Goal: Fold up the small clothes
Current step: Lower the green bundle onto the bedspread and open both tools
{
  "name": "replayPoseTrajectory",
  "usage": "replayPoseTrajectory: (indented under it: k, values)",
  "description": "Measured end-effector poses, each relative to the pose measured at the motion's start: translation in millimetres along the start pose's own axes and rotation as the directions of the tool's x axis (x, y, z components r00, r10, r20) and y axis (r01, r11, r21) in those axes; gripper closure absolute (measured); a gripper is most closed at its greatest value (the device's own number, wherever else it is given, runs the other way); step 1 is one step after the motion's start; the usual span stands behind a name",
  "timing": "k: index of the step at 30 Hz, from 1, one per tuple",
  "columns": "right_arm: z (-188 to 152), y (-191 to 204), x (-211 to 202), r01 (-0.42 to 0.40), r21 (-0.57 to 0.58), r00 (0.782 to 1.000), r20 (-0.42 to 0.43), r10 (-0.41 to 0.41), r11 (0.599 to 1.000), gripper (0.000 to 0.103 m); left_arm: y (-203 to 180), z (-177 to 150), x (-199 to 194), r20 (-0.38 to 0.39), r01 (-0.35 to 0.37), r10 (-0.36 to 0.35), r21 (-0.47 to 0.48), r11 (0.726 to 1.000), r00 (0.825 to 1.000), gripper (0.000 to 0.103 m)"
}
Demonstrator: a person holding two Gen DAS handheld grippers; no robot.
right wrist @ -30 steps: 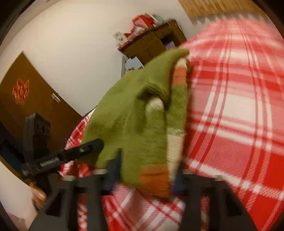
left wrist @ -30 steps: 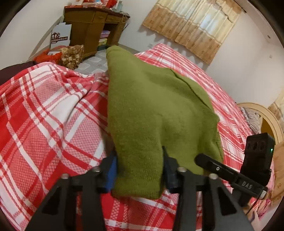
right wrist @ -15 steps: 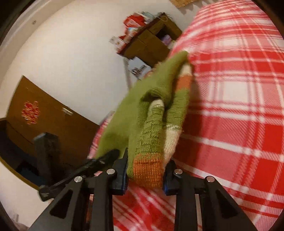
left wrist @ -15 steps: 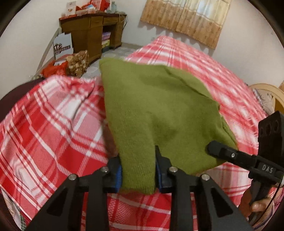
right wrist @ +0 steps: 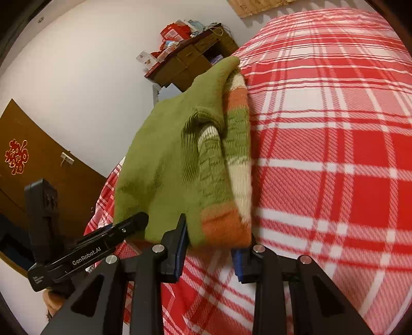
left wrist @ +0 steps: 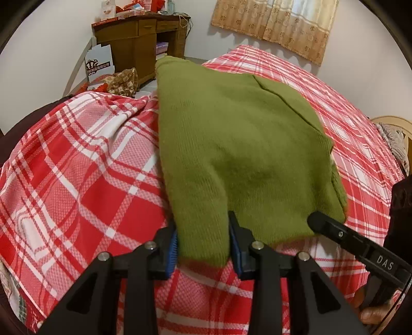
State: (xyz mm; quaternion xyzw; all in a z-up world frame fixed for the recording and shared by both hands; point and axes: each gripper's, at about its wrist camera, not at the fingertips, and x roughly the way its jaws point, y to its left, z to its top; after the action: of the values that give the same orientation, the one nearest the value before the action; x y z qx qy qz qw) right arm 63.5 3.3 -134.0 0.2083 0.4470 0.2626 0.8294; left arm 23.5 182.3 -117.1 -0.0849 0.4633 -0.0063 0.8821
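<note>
A green knit sweater (left wrist: 231,141) lies spread on the red plaid bed cover (left wrist: 77,180), its near edge raised. My left gripper (left wrist: 203,244) has a bunched corner of that edge between its blue pads, and its jaws are opening while still touching the fabric. In the right wrist view the sweater (right wrist: 167,167) shows its striped orange, cream and green side folded under. My right gripper (right wrist: 209,247) is shut on the orange hem. One finger (left wrist: 334,232) of the right gripper shows at the left wrist view's lower right, and one finger (right wrist: 116,232) of the left gripper shows in the right wrist view.
A wooden desk (left wrist: 139,38) with clutter on top stands against the far wall, with a printed box (left wrist: 99,64) and a patterned bag (left wrist: 123,81) on the floor beside it. Curtains (left wrist: 278,23) hang behind the bed. A brown door (right wrist: 31,159) is at the left.
Both grippers have moved across the bed with the sweater's near edge. The left jaws narrowed on the fabric, then widened a little. The right jaws narrowed onto the orange hem.
</note>
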Motion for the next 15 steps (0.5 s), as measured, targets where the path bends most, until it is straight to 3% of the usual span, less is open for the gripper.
replayPoseTrajectory:
  k: [6,10,11,12,13,14,15]
  values:
    - [-29,14,-29,0.130,-0.059,0.991,0.034,-0.128,0.990,0.071,-11,-14,-20,0.029,-0.070,0.069,0.045,0.997,0.997,0.066]
    - [-32,30,-55,0.210,-0.100,0.974,0.113,-0.199,0.973,0.066,-16,-22,-46,0.108,-0.127,0.117,0.090,0.988,0.987,0.064]
    - [-32,37,-62,0.227,-0.115,0.968,0.139,-0.211,0.967,0.057,-18,-22,-53,0.134,-0.143,0.129,0.099,0.985,0.983,0.062]
    - [-30,47,-74,0.254,-0.138,0.957,0.182,-0.227,0.957,0.051,-20,-22,-63,0.171,-0.169,0.150,0.107,0.980,0.974,0.052]
    - [-31,55,-82,0.269,-0.152,0.948,0.216,-0.234,0.951,0.037,-21,-22,-72,0.207,-0.191,0.166,0.107,0.976,0.964,0.038]
    - [-31,61,-92,0.281,-0.162,0.939,0.250,-0.236,0.946,0.028,-22,-21,-81,0.240,-0.206,0.177,0.103,0.973,0.954,0.031]
    - [-30,73,-102,0.295,-0.178,0.925,0.298,-0.234,0.939,0.027,-23,-18,-93,0.288,-0.218,0.183,0.091,0.972,0.940,0.023]
